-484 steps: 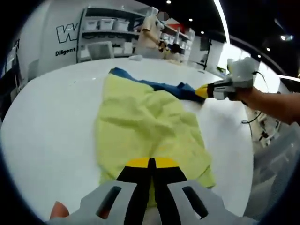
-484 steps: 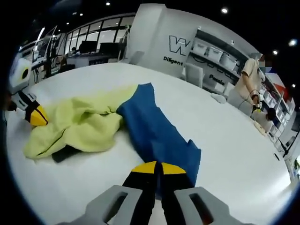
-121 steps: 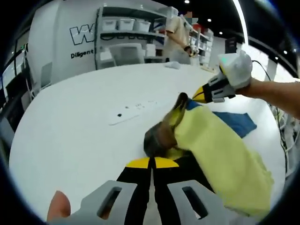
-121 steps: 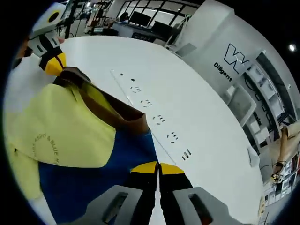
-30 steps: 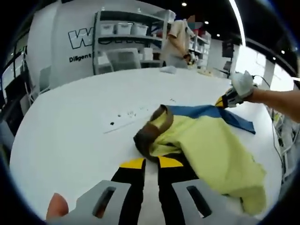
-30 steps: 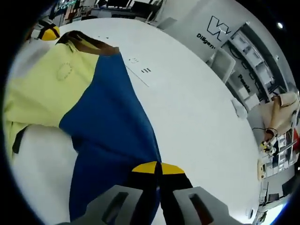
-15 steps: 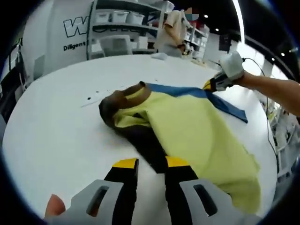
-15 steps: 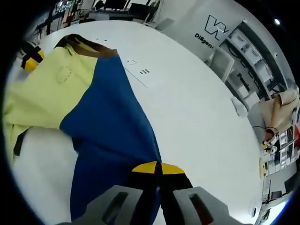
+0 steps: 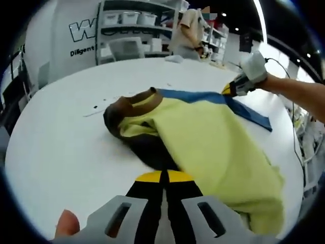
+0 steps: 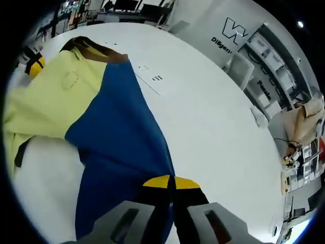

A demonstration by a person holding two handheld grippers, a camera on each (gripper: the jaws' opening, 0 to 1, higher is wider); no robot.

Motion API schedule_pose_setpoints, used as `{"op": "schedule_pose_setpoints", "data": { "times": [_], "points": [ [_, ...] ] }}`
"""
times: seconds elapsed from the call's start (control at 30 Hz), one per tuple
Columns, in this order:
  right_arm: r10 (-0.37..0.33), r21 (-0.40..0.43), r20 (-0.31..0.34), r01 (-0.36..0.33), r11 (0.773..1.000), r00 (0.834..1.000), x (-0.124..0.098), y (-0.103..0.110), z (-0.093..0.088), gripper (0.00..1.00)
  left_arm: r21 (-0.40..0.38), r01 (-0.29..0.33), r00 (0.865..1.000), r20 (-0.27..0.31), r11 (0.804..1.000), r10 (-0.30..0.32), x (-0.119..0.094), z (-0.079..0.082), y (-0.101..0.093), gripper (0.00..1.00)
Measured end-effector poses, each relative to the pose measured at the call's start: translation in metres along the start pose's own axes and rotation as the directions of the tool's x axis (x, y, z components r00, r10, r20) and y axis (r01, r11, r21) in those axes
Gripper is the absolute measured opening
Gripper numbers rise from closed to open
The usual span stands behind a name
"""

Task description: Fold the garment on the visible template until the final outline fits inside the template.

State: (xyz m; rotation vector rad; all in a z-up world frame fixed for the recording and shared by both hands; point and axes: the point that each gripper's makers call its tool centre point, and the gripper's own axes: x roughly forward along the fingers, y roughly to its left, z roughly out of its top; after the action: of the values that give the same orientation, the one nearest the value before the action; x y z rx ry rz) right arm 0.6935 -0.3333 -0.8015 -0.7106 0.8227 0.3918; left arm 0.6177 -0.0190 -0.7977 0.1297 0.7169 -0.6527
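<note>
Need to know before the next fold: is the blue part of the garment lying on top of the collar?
No: in the right gripper view the blue panel runs beside the yellow one, and the brown collar lies uncovered at the far end.

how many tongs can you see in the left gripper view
2: the left tongs rise shut from the bottom of that view at the garment's dark edge; the right tongs come in at upper right, at its blue part.

Grey grippers (image 9: 163,177) — yellow-tipped black jaws
</note>
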Motion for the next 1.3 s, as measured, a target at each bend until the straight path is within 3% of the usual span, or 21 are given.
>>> {"op": "schedule_pose_setpoints", "data": {
  "times": [0.37, 0.6, 0.9, 0.97, 1.03, 1.17, 1.3],
  "points": [
    [0.0, -0.012, -0.005, 0.0, 1.0, 1.0, -0.001, 0.001, 0.0, 0.0, 0.091, -0.018, 1.0, 0.008, 0.996, 0.017, -0.042, 0.007, 0.029, 0.0],
    [0.003, -0.02, -0.006, -0.003, 1.0, 1.0, 0.0, 0.0, -0.001, 0.0, 0.091, -0.044, 0.999, -0.005, 0.995, 0.045, -0.069, -0.005, 0.049, 0.0],
    [0.008, -0.048, -0.006, -0.008, 0.999, 1.0, 0.0, 0.0, 0.0, 0.0, 0.138, -0.069, 0.994, -0.074, 0.988, 0.079, -0.095, -0.02, 0.095, 0.0],
    [0.009, -0.053, -0.006, -0.01, 0.999, 1.0, 0.0, 0.0, 0.0, 0.0, 0.132, -0.094, 0.991, -0.082, 0.987, 0.106, -0.098, -0.022, 0.105, 0.0],
    [0.01, -0.055, -0.006, -0.01, 0.998, 1.0, 0.001, 0.0, 0.0, 0.0, 0.148, -0.158, 0.98, -0.1, 0.976, 0.173, -0.099, -0.026, 0.123, 0.0],
    [0.012, -0.063, -0.006, -0.013, 0.998, 1.0, 0.0, 0.003, 0.002, 0.0, 0.107, -0.217, 0.967, -0.109, 0.97, 0.229, -0.09, -0.035, 0.135, 0.0],
    [0.012, -0.074, -0.007, -0.013, 0.997, 1.0, 0.0, 0.003, 0.002, 0.0, 0.145, -0.25, 0.955, -0.128, 0.957, 0.269, -0.078, -0.039, 0.137, 0.0]
  ]
}}
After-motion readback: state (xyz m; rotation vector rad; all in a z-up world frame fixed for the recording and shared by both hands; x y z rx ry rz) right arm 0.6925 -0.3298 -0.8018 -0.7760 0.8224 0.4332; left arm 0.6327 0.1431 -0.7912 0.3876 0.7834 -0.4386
